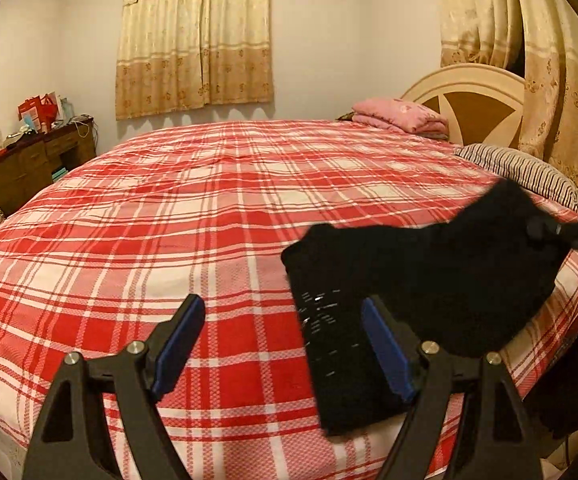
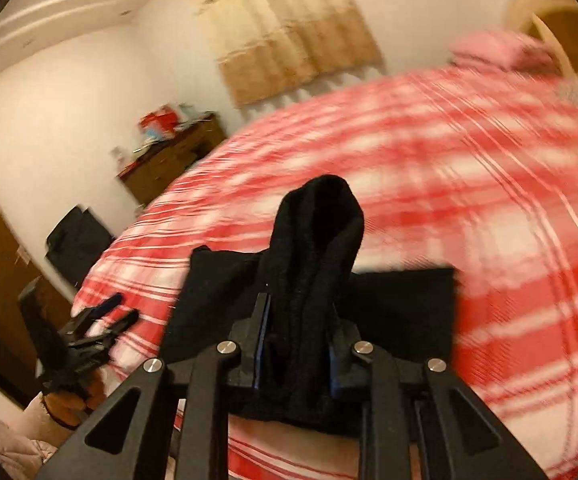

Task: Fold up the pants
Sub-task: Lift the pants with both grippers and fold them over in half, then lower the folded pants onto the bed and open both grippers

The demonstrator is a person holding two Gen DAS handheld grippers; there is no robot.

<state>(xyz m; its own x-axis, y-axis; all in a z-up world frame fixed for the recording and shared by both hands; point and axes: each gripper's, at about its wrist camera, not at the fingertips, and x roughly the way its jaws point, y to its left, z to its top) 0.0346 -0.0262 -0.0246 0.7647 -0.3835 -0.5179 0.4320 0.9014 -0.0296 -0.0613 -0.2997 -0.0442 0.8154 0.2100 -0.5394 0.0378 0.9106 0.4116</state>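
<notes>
The pants (image 1: pixel 429 276), black and already partly folded, lie on the red plaid bed (image 1: pixel 169 208) near its front edge. The right gripper (image 2: pixel 297 344) has its jaws pinched on a bunched fold of the fabric, which stands up in a hump between the pads and is lifted at the right end of the garment. The left gripper (image 1: pixel 281 344) has its jaws spread wide and holds nothing; its right pad overlaps the left end of the pants, while the left pad sits over bare bedcover. The garment's long axis runs left to right across the front of the bed. Judged from this layout, the lifted right end folds over toward the left end, which the left gripper is nearer to. No brand, label or writing is legible.
</notes>
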